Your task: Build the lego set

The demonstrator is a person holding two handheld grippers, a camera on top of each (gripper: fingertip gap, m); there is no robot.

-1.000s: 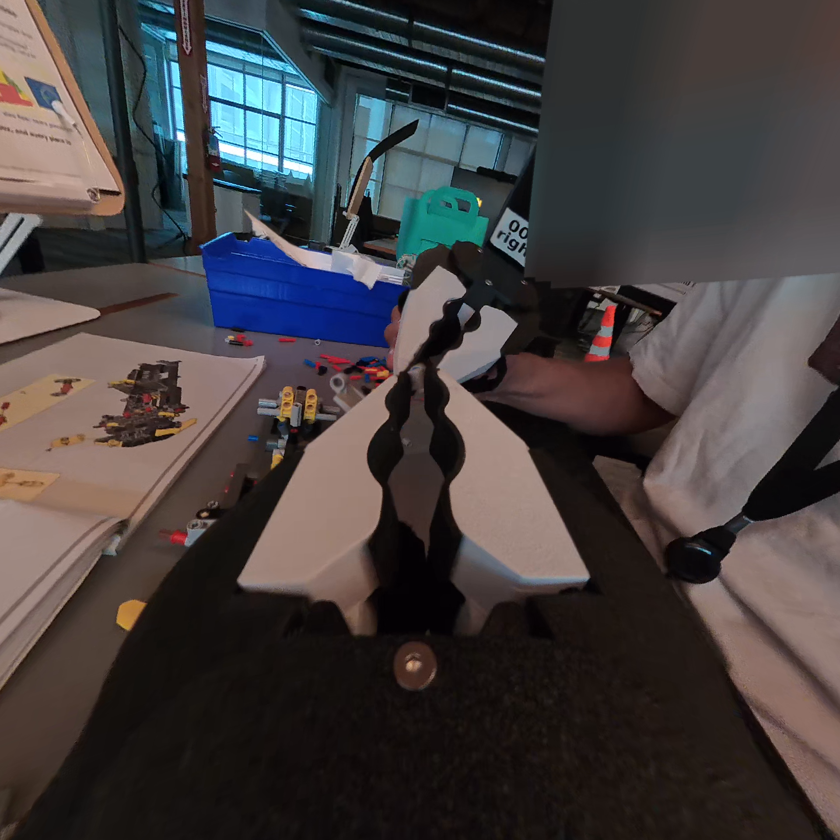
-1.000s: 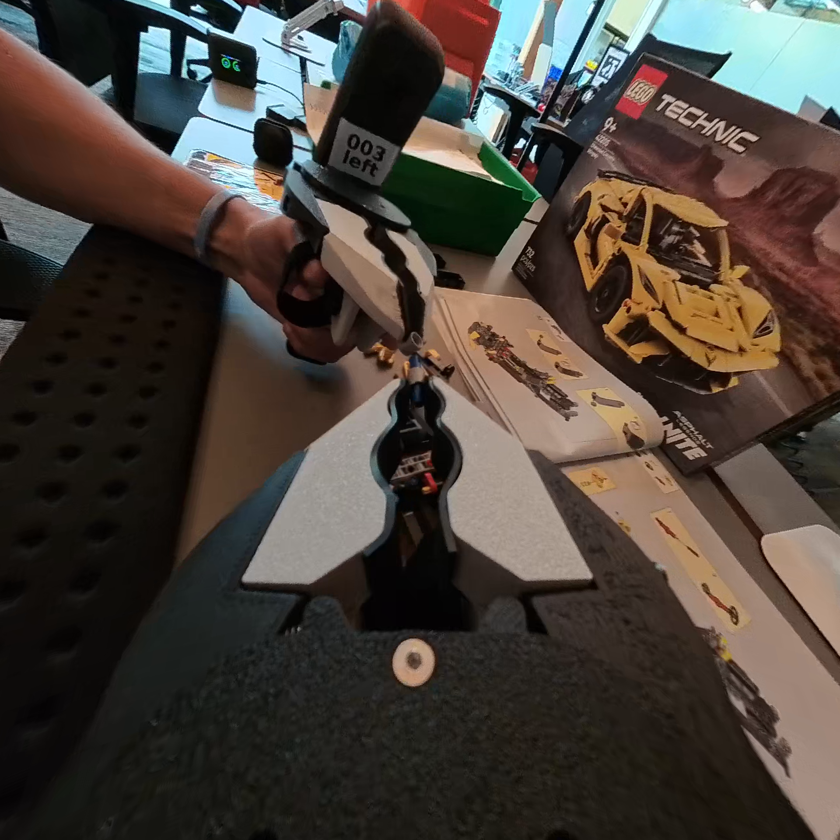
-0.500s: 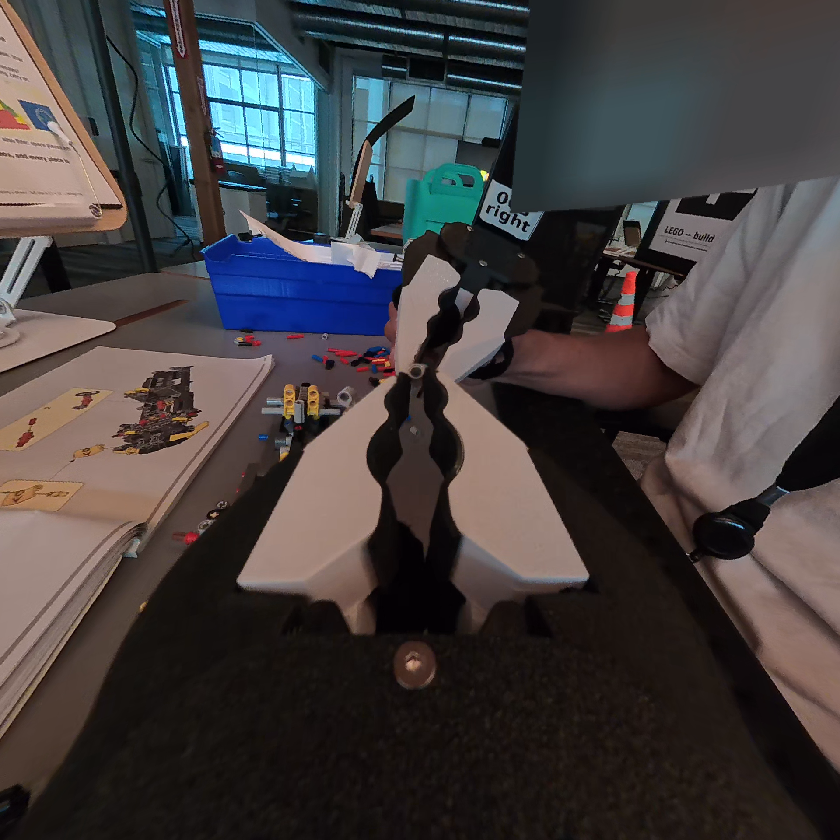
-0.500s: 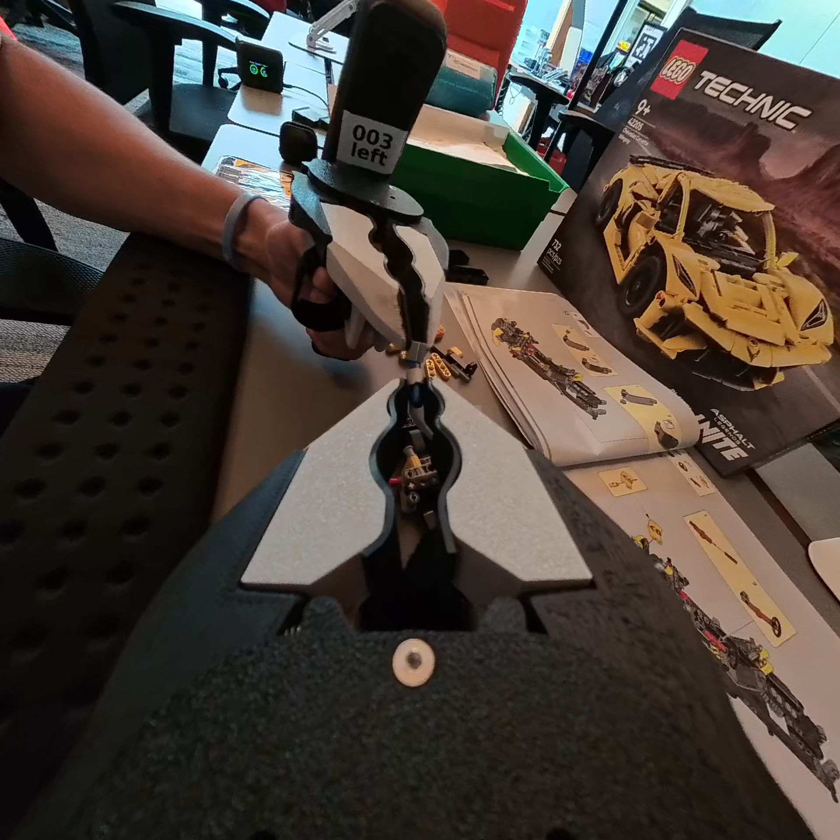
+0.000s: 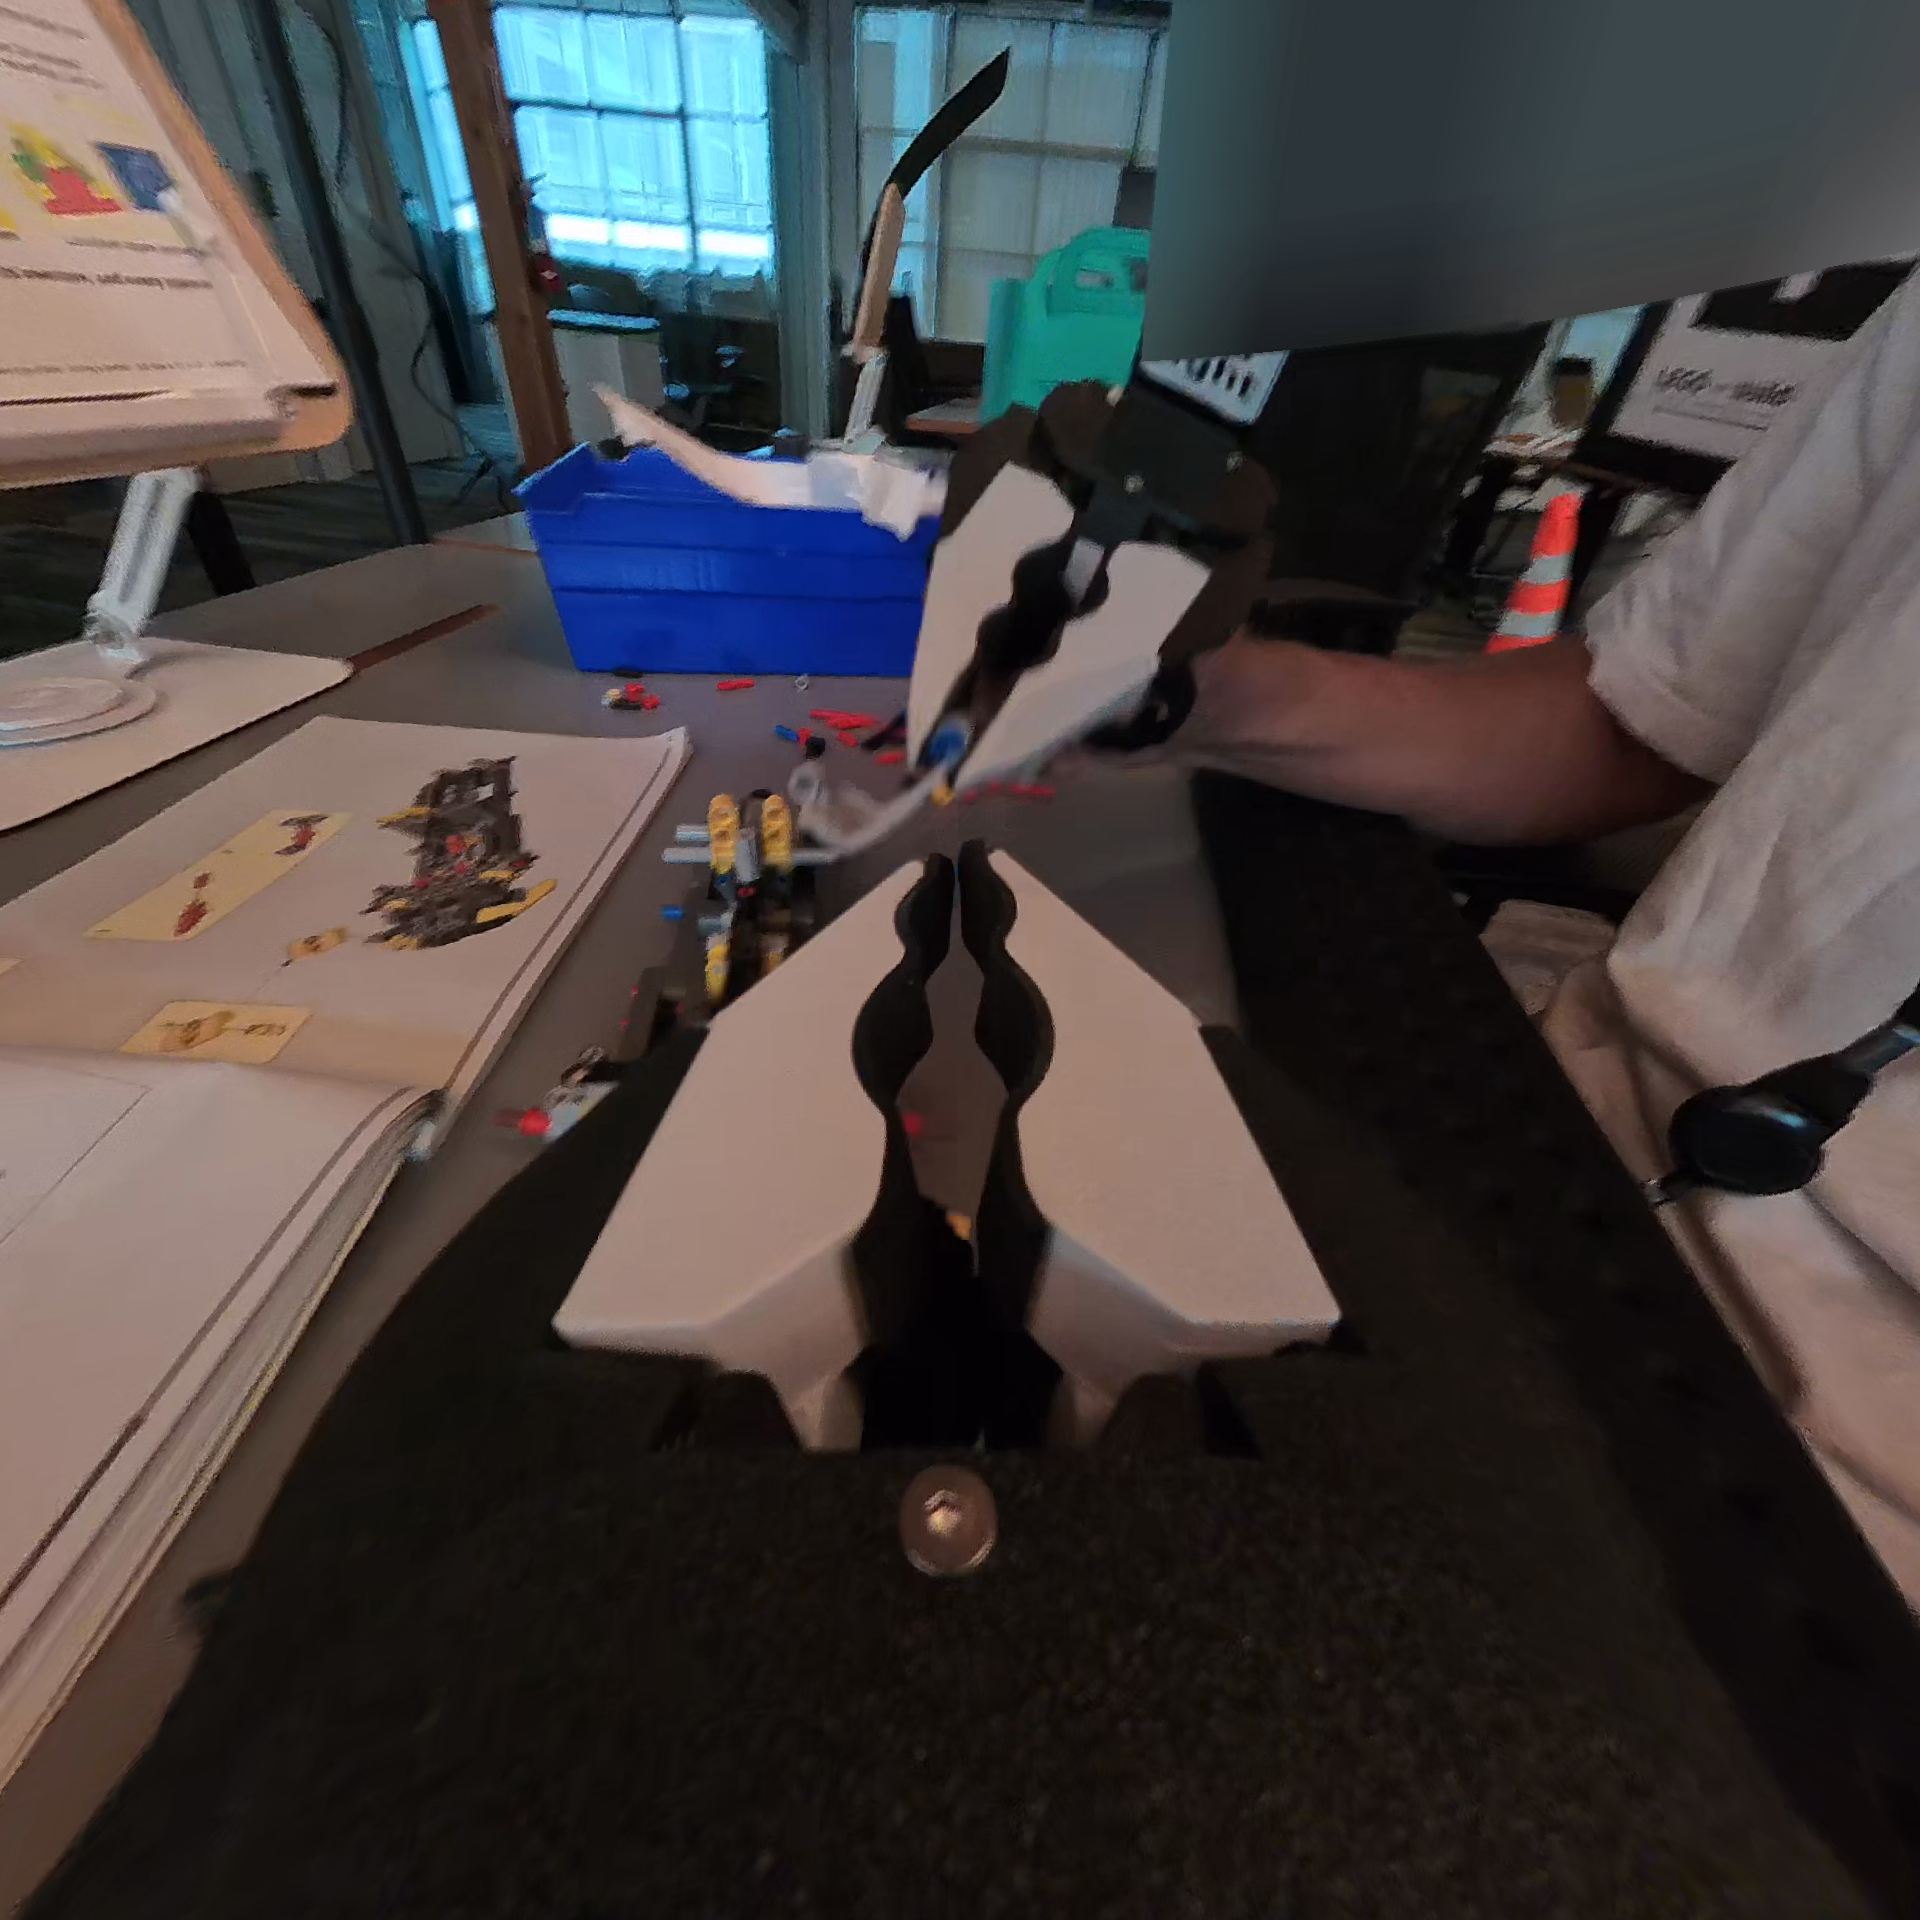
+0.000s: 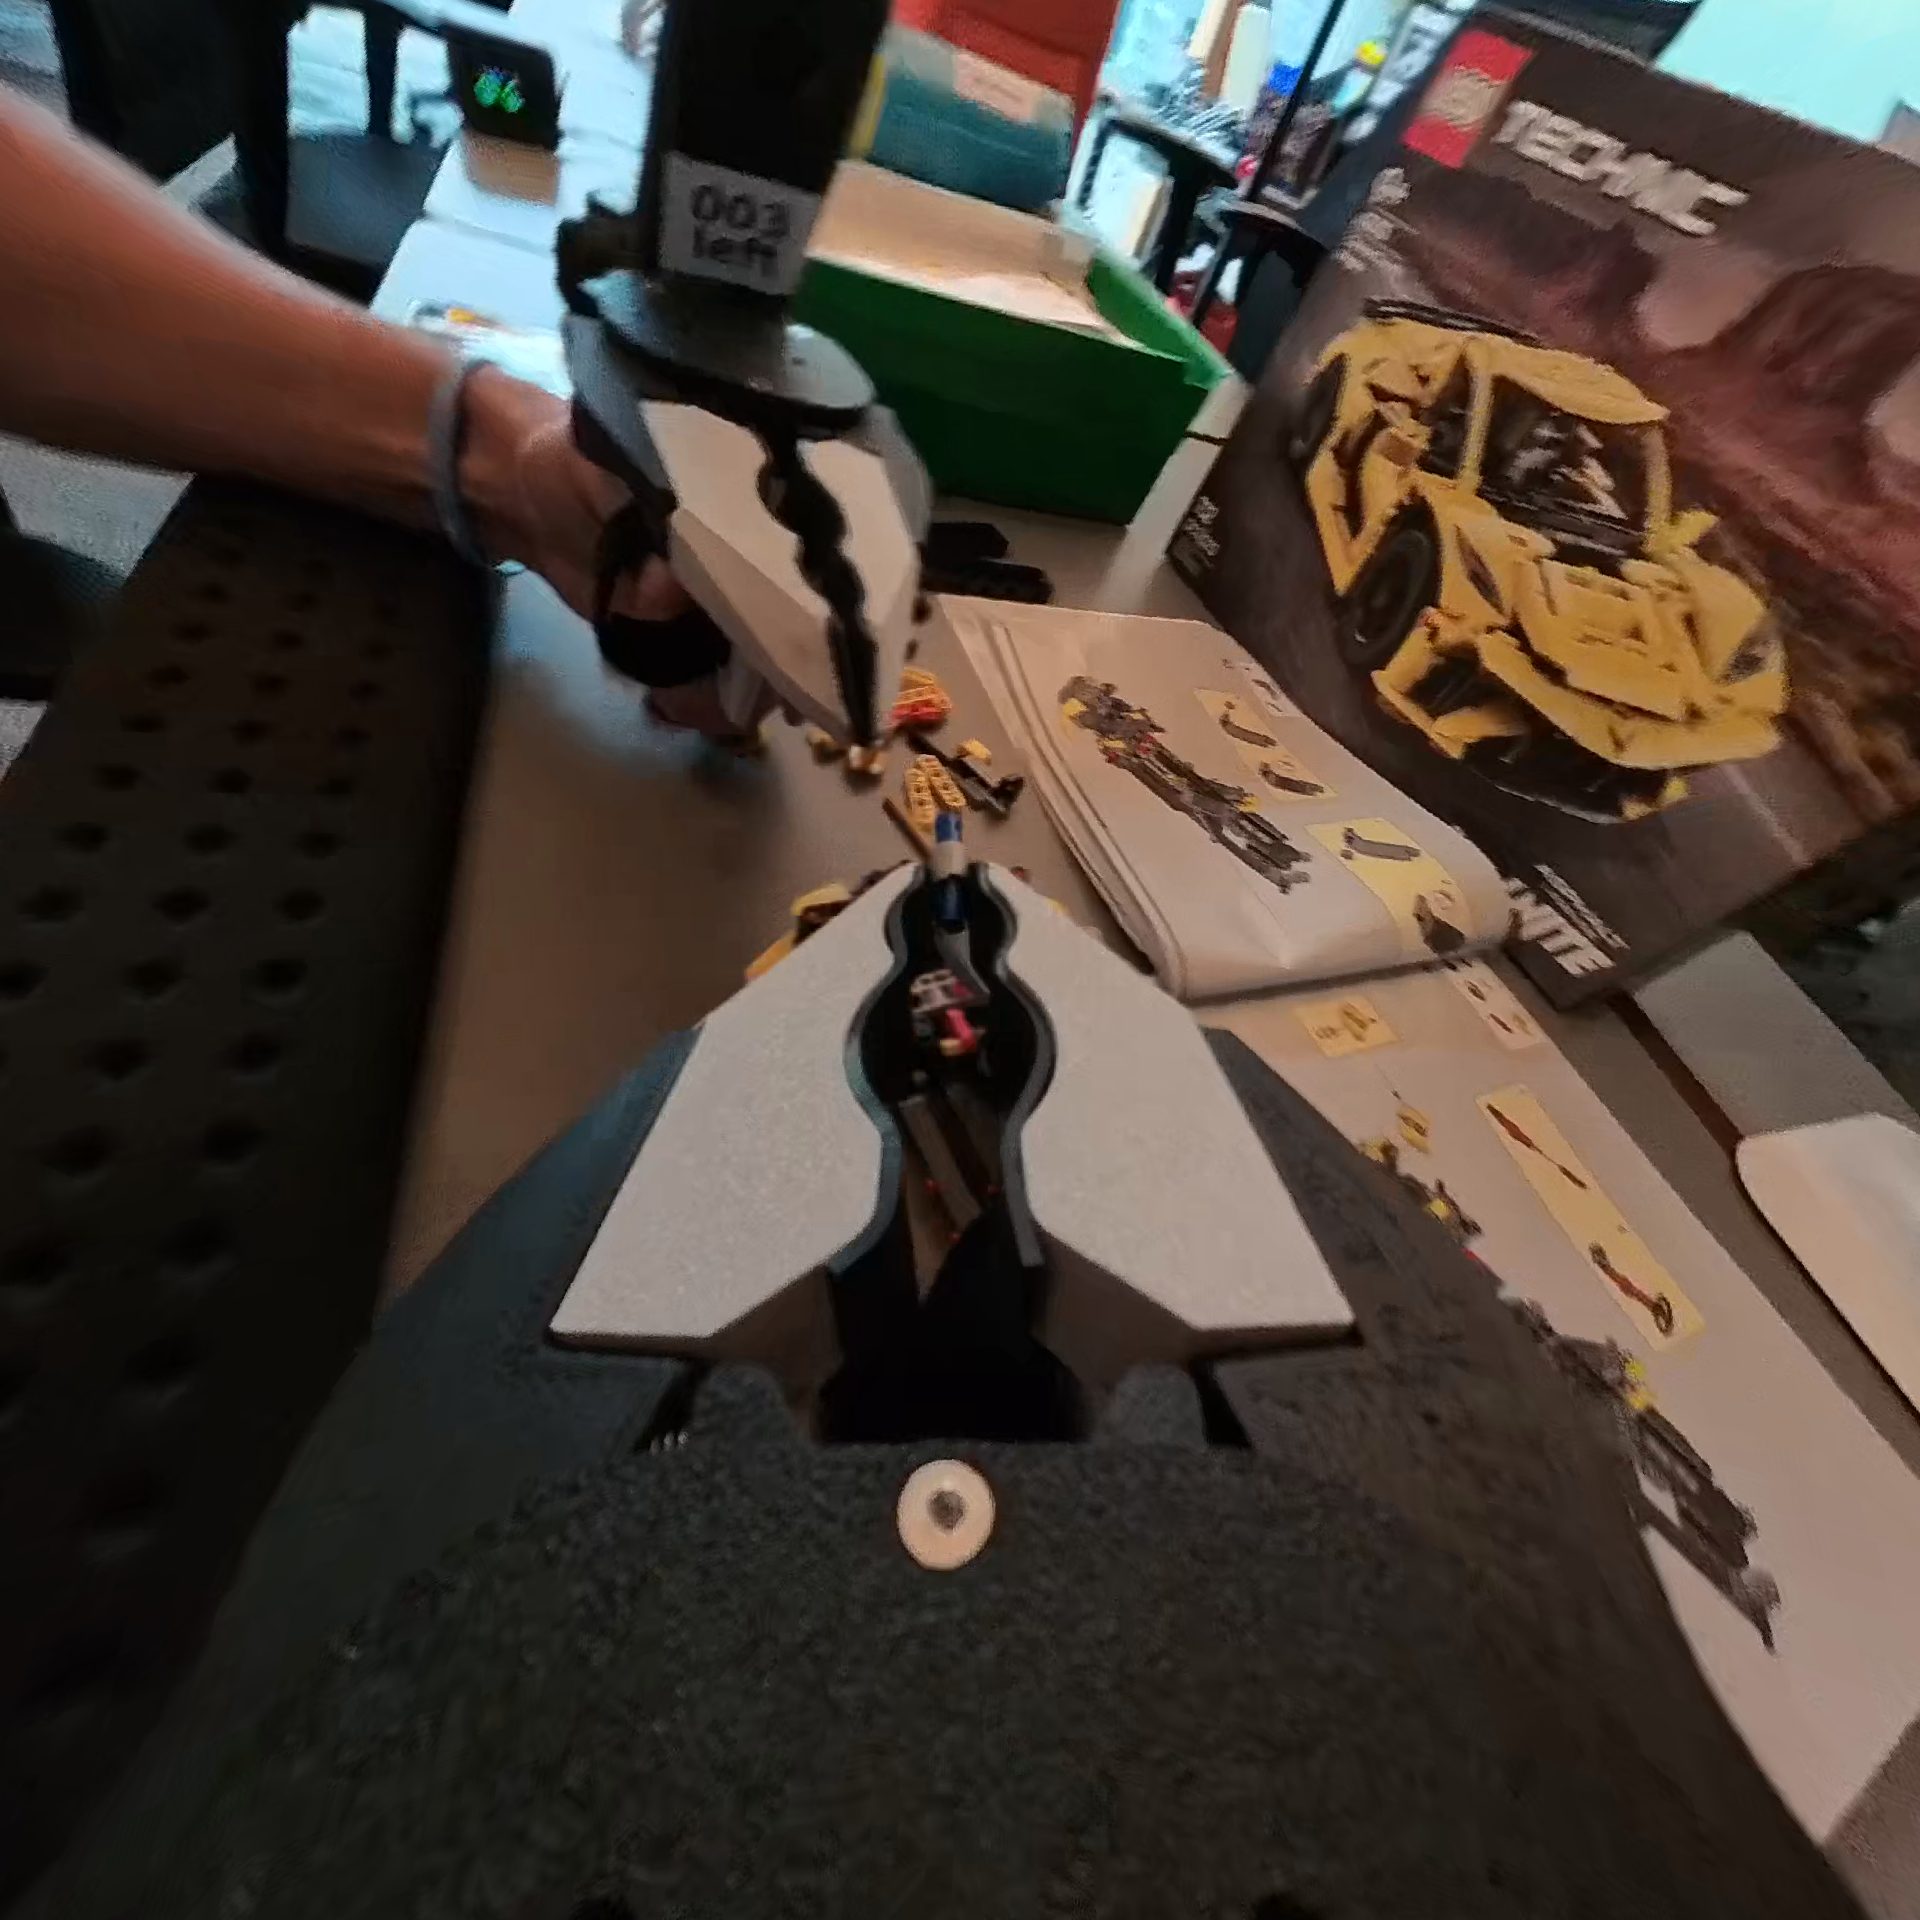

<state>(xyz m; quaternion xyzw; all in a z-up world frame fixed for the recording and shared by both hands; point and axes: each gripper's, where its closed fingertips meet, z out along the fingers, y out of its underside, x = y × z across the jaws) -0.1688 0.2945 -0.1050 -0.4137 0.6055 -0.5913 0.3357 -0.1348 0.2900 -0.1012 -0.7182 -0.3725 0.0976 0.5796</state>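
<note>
My right gripper [image 6: 945,883] is shut on a small grey lego piece with a blue pin [image 6: 948,844] that sticks out past the tips. In the left wrist view the right gripper [image 5: 940,753] hangs above the table with the grey piece [image 5: 862,816] trailing to the left. My left gripper [image 5: 956,857] is shut, with nothing visible between its tips, and sits just below and in front of the right one. It also shows in the right wrist view [image 6: 857,727], tips down over loose yellow and black pieces [image 6: 935,784]. A part-built yellow, grey and black assembly [image 5: 743,862] lies on the table.
An open instruction booklet [image 5: 364,883] lies to the left and shows in the right wrist view [image 6: 1195,810]. The lego box [image 6: 1558,520] stands behind it. A blue bin [image 5: 727,582] and a green bin [image 6: 987,384] stand at the back. A black perforated chair back [image 6: 208,935] borders the table. Across from one pair of fingers to the other is roughly 4 cm.
The two grippers were tip to tip on the grey piece; now they are apart. The right gripper keeps the piece. The left gripper has dropped toward the table. Both views are motion-blurred.
</note>
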